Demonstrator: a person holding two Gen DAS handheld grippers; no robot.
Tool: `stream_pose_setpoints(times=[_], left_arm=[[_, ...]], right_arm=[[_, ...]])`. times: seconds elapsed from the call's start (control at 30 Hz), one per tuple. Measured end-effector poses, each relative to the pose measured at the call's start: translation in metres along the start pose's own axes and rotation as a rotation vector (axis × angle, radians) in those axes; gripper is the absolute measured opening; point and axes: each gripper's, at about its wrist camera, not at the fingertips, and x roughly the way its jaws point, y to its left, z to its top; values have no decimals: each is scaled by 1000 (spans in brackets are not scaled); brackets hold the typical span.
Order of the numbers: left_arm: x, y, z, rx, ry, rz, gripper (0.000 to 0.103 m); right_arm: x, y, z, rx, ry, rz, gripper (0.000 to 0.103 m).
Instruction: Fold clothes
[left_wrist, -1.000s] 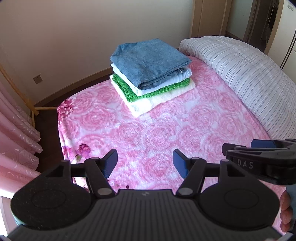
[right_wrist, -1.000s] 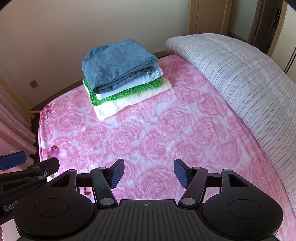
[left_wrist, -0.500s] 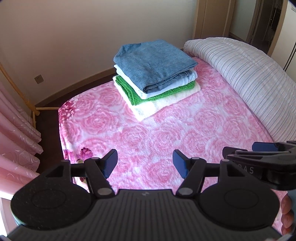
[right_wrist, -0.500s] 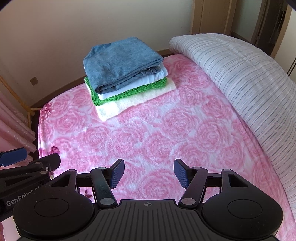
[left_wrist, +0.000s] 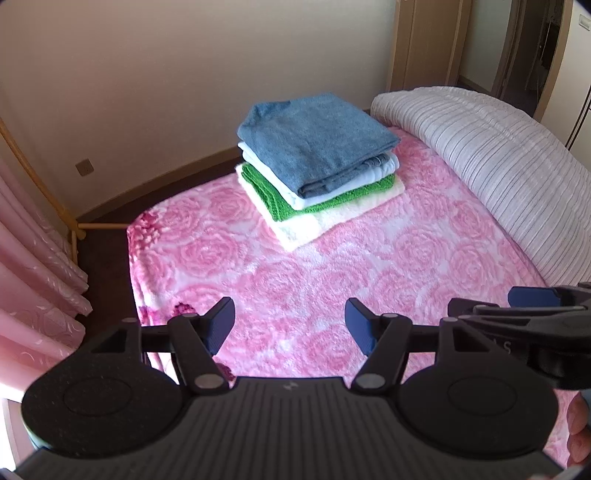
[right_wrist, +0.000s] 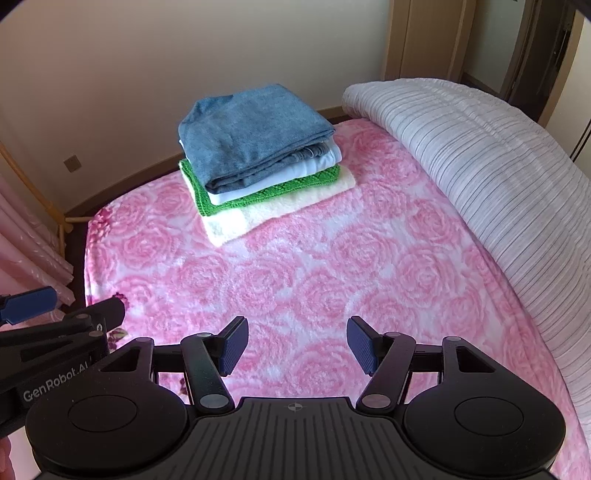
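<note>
A neat stack of folded clothes (left_wrist: 317, 162) (right_wrist: 258, 155) rests at the far end of a bed with a pink rose blanket (left_wrist: 332, 266) (right_wrist: 314, 266). Top to bottom the stack holds a blue piece (left_wrist: 314, 136), a white one, a green knit (left_wrist: 273, 195) and a cream towel (left_wrist: 325, 218). My left gripper (left_wrist: 290, 325) hovers open over the near blanket, nothing between its blue pads. My right gripper (right_wrist: 297, 345) is likewise open and empty, well short of the stack. Each gripper shows at the edge of the other's view: the right gripper (left_wrist: 532, 299), the left gripper (right_wrist: 29, 304).
A rolled grey-white striped quilt (left_wrist: 498, 162) (right_wrist: 480, 155) lies along the right side of the bed. Pink curtains (left_wrist: 33, 266) and a wooden rail stand at the left. Beyond the bed's far end are dark floor, a beige wall and a doorway.
Both grippers have drawn back and tilted a little, so the stack sits lower and more central in the views. The jaws stay open and the clothes have not moved.
</note>
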Motion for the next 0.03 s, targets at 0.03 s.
stream_pose_setpoints(times=[0.03], left_arm=[[-3,1,0,-2,-1,-4,63]], right_arm=[[-3,2,-1,2,-4,-1,63]])
